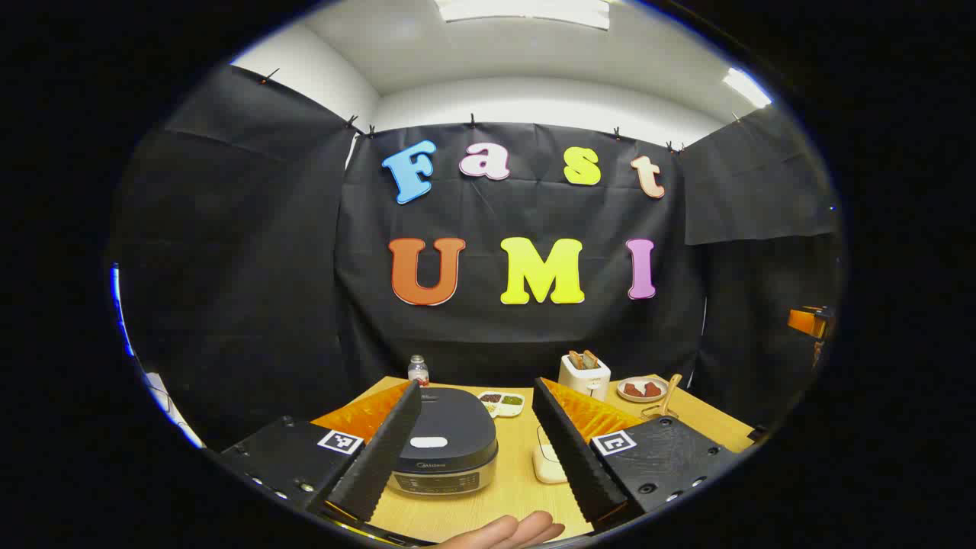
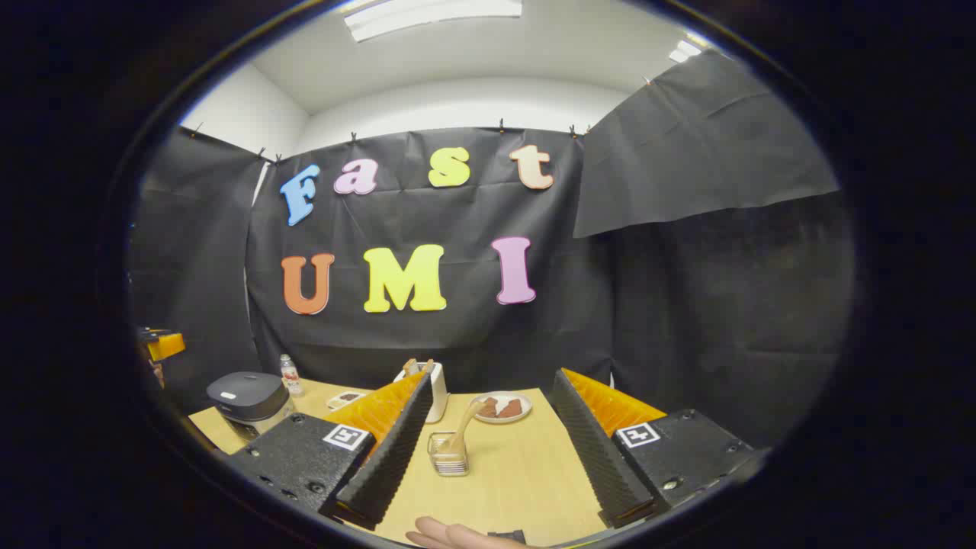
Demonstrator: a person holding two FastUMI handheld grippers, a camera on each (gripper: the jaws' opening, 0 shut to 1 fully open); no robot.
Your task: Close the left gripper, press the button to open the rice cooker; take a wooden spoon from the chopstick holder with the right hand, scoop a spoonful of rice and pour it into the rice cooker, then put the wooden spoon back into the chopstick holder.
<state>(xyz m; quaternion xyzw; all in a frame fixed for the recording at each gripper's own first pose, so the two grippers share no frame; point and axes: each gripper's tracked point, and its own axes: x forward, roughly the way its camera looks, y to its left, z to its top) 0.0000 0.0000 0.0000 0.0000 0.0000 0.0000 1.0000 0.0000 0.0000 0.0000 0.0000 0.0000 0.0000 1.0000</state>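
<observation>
Wood, light and stiff: your wooden spoon (image 2: 465,428) leans in the wire chopstick holder (image 2: 447,455), ahead of the right gripper (image 2: 488,450), whose jaws stand wide. Pinch the bare upper handle; smooth wood may twist. Left gripper (image 1: 476,450) also gapes wide; the rice cooker (image 1: 446,442), lid down, sits between its fingers, button (image 1: 428,441) on top.
</observation>
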